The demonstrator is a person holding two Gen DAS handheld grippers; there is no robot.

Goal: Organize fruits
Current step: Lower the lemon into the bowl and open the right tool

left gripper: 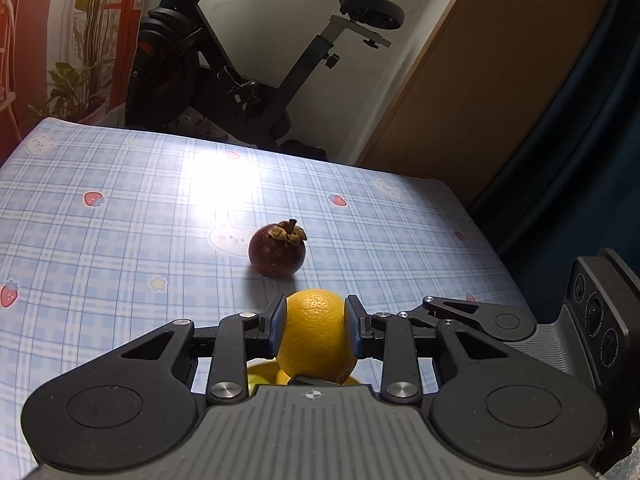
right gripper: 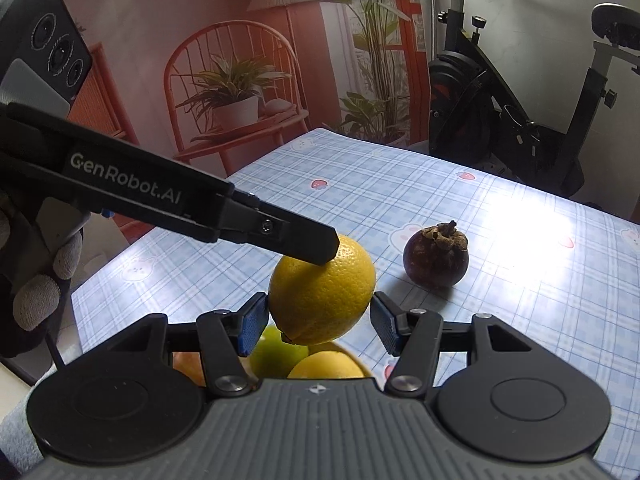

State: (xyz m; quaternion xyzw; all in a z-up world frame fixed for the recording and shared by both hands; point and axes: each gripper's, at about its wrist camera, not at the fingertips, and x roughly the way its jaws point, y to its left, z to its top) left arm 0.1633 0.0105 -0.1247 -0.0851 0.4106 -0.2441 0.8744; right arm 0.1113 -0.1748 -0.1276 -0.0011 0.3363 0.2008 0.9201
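L gripper (left gripper: 316,322) clamped on orange (left gripper: 316,334), both pads pressed to its sides, fruit lifted clear of tablecloth (left gripper: 120,240). Seen from R wrist view: L finger lies across top of orange (right gripper: 322,292). R gripper (right gripper: 320,322) released, jaws apart; left pad just beside orange, right pad clear of it, nothing grasped. Gloved hand (right gripper: 36,280) at L gripper handle. Mangosteen (left gripper: 277,249) upright on cloth, mid-surface, just beyond orange, apart from it. Yellow and green fruit (right gripper: 304,356) directly below held orange, near front edge, in yellow container; rim mostly hidden. Exercise bike (left gripper: 224,60) beyond far edge.
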